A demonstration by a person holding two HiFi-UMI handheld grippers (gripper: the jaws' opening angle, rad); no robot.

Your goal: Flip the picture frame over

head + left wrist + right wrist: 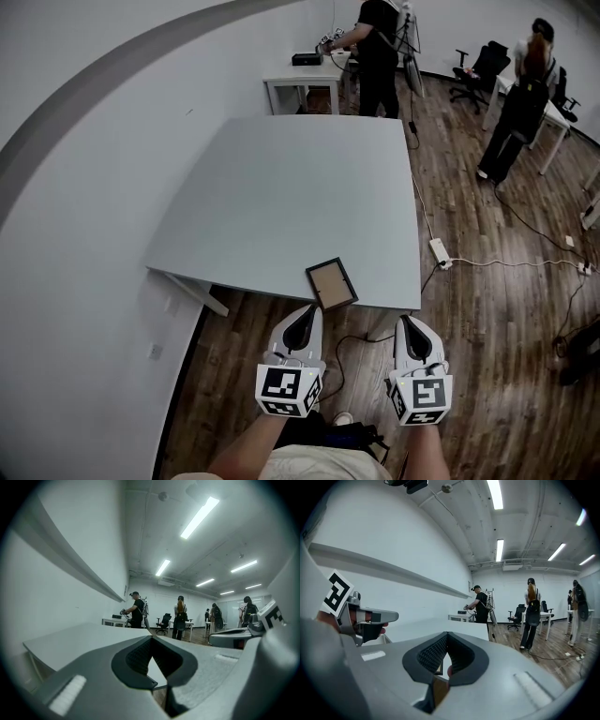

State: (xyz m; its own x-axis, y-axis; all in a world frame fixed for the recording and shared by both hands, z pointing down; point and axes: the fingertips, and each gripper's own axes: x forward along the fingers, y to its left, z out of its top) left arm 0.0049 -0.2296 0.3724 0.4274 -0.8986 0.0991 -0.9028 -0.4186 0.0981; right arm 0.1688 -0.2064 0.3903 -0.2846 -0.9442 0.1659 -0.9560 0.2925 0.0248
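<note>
Plainly, the left gripper (pixel 312 312) had its two jaws pressed together on nothing, its tip just beside the near edge of the small black-rimmed rectangular picture frame (pixel 331 284). The right gripper (pixel 406 323) hung further right, jaws likewise closed and empty. That frame lay flat and askew, tan panel upward, at the near edge of the pale grey rectangular table (pixel 281 187), above the dark wood-plank floor (pixel 487 309).

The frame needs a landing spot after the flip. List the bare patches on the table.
The table is bare from its far edge down to the picture frame, and left of it along the near edge. Only the frame's own spot is taken.
</note>
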